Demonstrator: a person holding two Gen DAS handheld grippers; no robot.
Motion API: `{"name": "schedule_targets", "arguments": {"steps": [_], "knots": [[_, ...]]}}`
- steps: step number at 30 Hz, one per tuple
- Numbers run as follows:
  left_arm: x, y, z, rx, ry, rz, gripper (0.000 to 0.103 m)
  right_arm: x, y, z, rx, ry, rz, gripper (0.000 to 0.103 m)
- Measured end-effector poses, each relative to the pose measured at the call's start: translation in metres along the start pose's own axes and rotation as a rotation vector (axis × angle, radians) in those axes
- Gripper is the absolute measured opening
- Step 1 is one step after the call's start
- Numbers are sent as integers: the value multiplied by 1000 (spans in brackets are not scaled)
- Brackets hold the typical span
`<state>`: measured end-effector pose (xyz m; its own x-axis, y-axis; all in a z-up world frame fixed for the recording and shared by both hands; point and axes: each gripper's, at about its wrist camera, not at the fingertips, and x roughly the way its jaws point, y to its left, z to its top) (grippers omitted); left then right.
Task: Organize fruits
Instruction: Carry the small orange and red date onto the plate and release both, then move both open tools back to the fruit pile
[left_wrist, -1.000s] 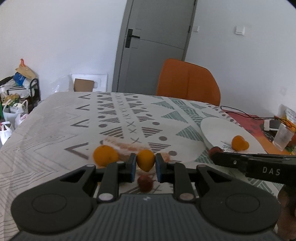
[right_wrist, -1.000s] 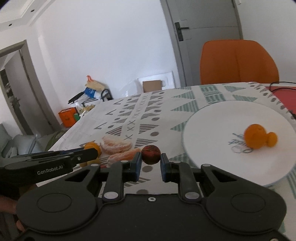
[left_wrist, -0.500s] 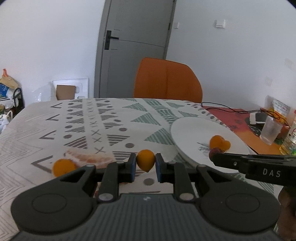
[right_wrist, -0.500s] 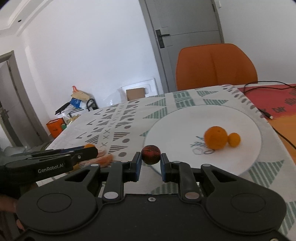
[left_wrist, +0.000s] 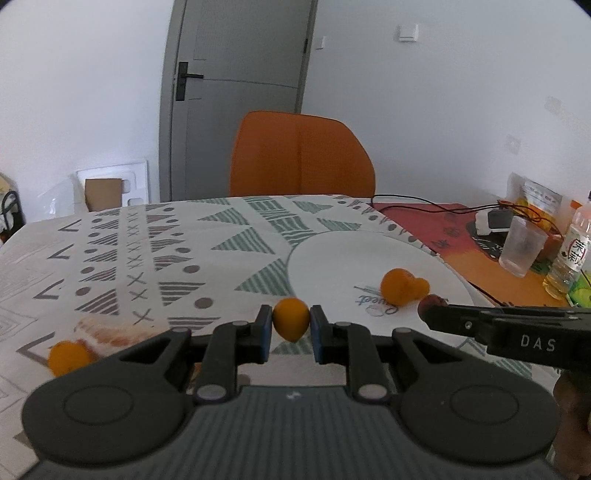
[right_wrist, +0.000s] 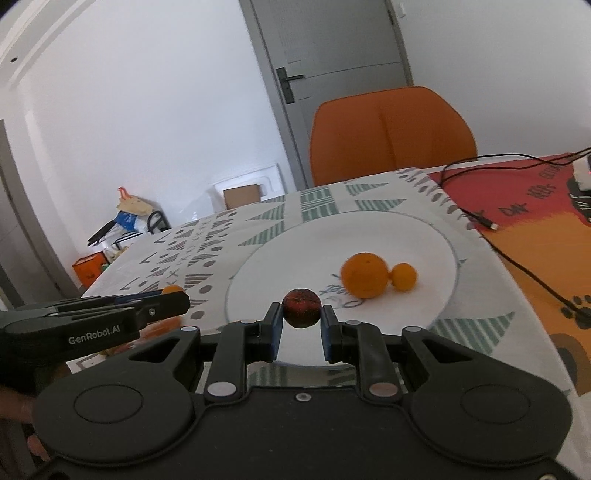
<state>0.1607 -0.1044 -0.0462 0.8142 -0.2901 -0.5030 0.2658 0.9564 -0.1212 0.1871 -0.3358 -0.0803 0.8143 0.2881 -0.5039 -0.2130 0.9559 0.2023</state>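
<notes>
Right gripper (right_wrist: 301, 323), jaws just easing apart around small dark-red round fruit (right_wrist: 301, 307), sits over white round plate (right_wrist: 424, 236), oranges at 1 o'clock; left gripper (left_wrist: 291, 332) pinching small orange fruit (left_wrist: 291, 319), farther off.

Left gripper (left_wrist: 291, 326) clamps a small orange fruit (left_wrist: 291, 318) beside the white plate (left_wrist: 332, 258)

Five orange fruits (left_wrist: 291, 319), one plate (left_wrist: 332, 258)
</notes>
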Motion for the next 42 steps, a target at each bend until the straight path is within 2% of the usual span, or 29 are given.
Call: {"name": "schedule_targets", "arguments": {"steps": [6,10,17,19,24,25,29,32,37,39,42], "knots": [[8,-13,6,18,-6,-20,20,-6,-9,3,2,-16,-26,28],[12,-17,10,25,-11,-30,20,-8,-15,2,10,-19,-42,38],[13,-25,19,43,-34,-45,20,-9,-18,2,24,-21,-55,44],[12,-26,20,42,-36,-47,21,-9,-18,2,23,-22,-57,49],[10,-20,19,22,-23,-24,26,-6,-17,1,27,-15,-56,54],[10,-17,18,18,-19,-16,32,-5,-17,1,28,-15,-55,57],[6,-5,16,-10,-27,38,65,-4,-14,0,24,-16,-51,63],[2,3,15,-26,-41,87,82,-4,-12,0,20,-23,-49,74],[-2,14,14,-57,-23,143,88,-4,-7,0,27,-46,-43,99],[-5,16,11,-46,-27,158,89,-4,-4,0,28,-61,-45,103],[-9,20,7,-39,-21,167,89,-1,0,-1,29,-63,-42,103]]}}
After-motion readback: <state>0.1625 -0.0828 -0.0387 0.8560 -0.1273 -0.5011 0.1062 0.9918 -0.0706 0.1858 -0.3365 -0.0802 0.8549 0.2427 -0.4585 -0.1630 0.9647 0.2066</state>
